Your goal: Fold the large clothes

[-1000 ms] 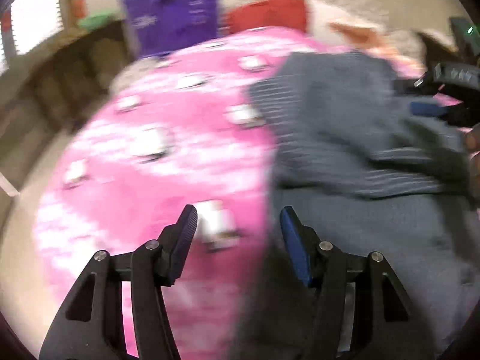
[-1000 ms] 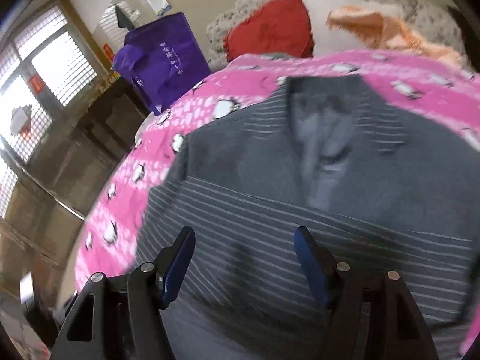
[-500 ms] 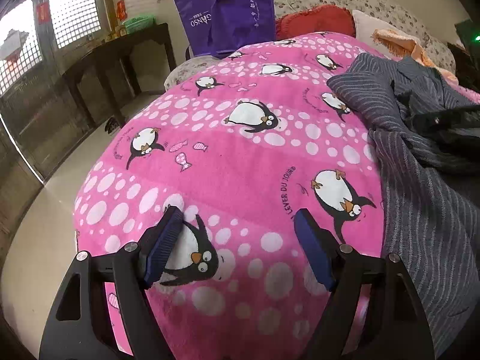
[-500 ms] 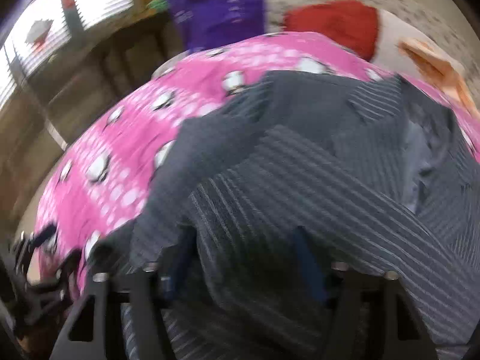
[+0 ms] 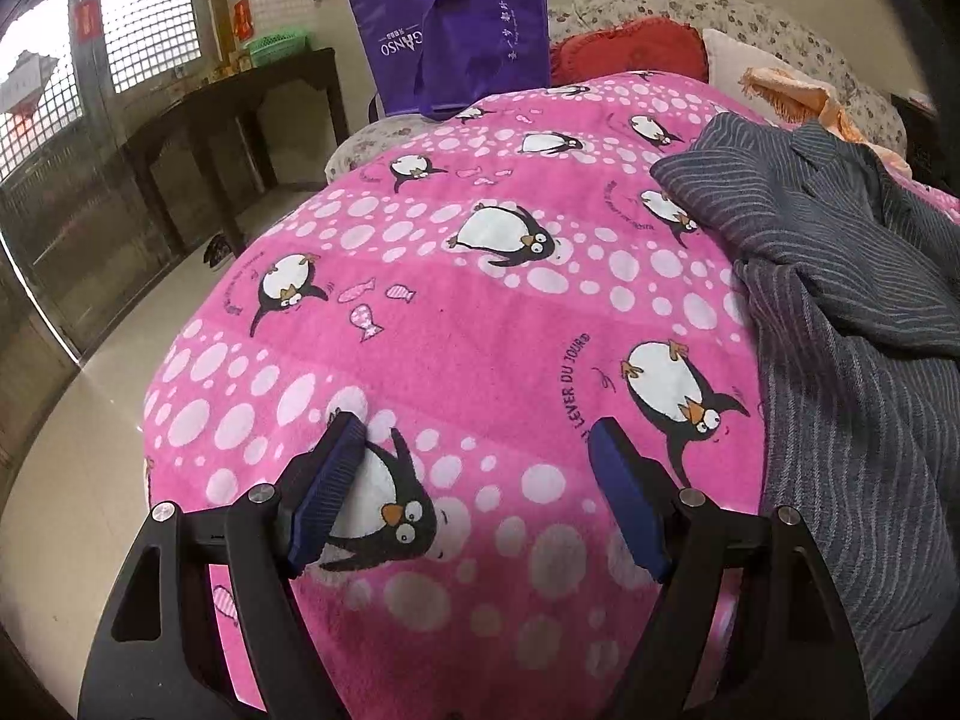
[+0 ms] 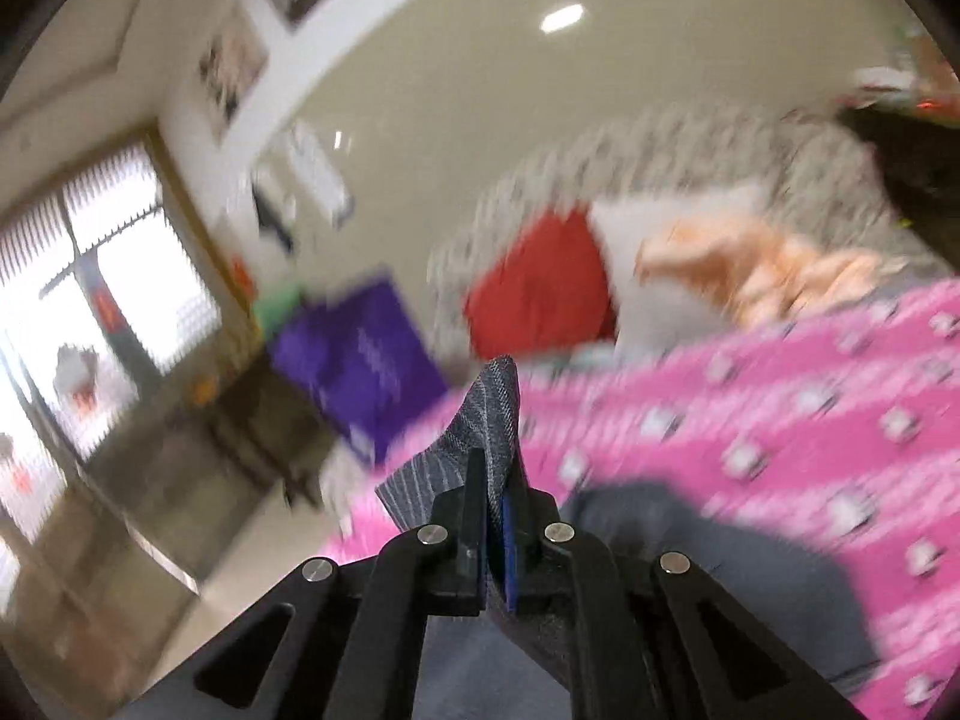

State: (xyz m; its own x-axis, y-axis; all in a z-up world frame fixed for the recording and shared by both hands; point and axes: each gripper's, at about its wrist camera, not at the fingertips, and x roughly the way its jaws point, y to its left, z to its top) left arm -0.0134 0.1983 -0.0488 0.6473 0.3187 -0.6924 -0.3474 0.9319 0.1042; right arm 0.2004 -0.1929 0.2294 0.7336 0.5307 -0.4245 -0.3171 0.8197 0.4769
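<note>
Jacket [image 5: 840, 276], grey striped, lies rumpled on the pink blanket [image 5: 480, 312], right of the left gripper [image 5: 474, 492], which hangs released and empty. Right gripper [image 6: 495, 516] is clenched on a jacket corner. Lift steadily, keeping the pinched edge taut to avoid slippage.
</note>
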